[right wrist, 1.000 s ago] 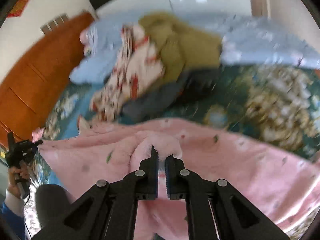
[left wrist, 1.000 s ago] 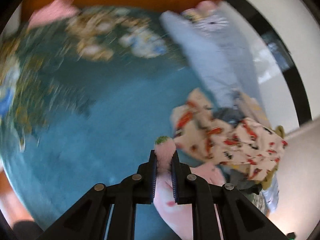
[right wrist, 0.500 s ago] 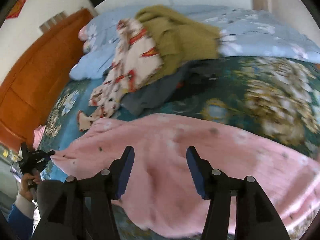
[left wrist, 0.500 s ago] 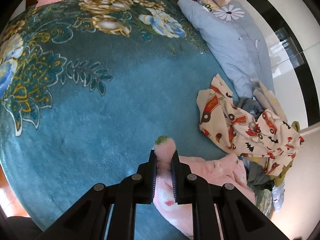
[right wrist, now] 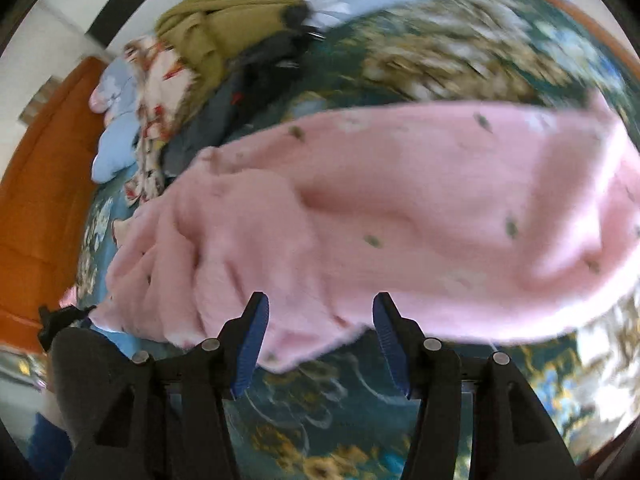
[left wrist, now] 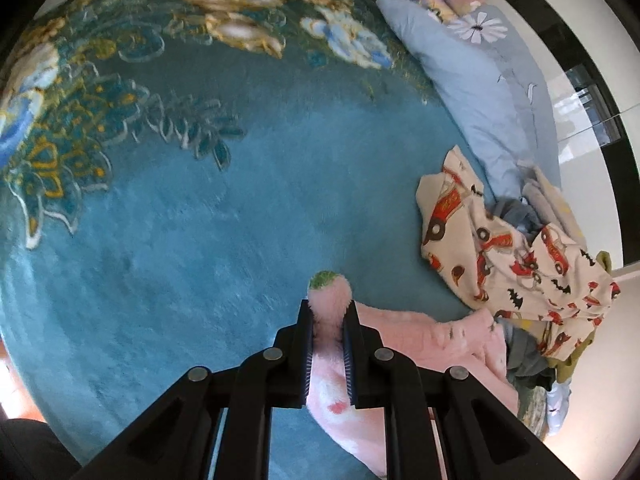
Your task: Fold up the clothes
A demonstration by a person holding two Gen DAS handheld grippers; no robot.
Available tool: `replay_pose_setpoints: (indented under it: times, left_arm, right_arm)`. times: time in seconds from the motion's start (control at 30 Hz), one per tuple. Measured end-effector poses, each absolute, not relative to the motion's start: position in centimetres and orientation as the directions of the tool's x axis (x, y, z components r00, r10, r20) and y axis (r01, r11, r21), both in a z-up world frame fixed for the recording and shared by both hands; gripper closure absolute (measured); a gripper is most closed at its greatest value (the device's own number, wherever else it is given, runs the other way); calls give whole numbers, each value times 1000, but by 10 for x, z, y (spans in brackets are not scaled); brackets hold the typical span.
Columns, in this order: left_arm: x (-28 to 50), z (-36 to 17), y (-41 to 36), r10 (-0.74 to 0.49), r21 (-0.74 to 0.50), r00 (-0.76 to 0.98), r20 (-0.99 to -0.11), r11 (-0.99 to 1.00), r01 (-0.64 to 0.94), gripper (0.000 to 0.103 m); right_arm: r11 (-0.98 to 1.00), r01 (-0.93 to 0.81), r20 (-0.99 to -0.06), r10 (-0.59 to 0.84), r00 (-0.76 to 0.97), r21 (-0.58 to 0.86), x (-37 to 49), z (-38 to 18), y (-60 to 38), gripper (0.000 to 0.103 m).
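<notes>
In the left wrist view, your left tongs [left wrist: 327,322] are clenched on a fold of the pink fleece garment [left wrist: 404,344], with a tuft of it and a green patch standing up past the tips. The rest of that garment trails to the right and downward across the blue floral blanket [left wrist: 192,240] that covers the bed. A cream garment printed with red cars [left wrist: 516,256] lies crumpled to the right, touching the pink one at its lower edge, and a pale blue pillow [left wrist: 464,80] lies beyond it against the wall side. In the right wrist view, which is blurred, your right tongs [right wrist: 320,336] stand released, with the near hem of the pink fleece garment [right wrist: 400,208] between the blue pads but not pressed by them. The garment lies spread across the blanket. An olive garment [right wrist: 216,28] tops the heap of clothes at upper left.
</notes>
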State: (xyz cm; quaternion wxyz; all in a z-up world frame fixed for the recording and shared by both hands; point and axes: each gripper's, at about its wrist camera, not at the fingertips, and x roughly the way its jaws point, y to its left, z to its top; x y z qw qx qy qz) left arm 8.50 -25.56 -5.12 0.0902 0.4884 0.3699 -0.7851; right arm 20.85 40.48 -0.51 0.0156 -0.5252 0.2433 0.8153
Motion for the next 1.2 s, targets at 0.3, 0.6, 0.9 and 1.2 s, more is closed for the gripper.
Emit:
replay_pose_setpoints:
  times: [0.3,0.6,0.9,1.2]
  left_arm:
    - [102,-9,-277,112,-517,-645,-756,-707,482,90]
    - [133,-49,-302,161,-524,-581,-798,-661,537,90]
    - [155,-83,-302,220,-585,-583,-782,-580,567,89]
    - [164,-89,-304,267,-622,-602,-753,-588,517,88]
  right_arm:
    - [-954,-38,-851,-246,-463,297,181,30,355,93]
    - [-980,32,-869,-190,-456,197,172,40,340,67]
    - [-884,330,-829,-439,-346,330,36,44,182,59]
    - [-856,476,-942,-301,-147,200,-65,-31,29,43]
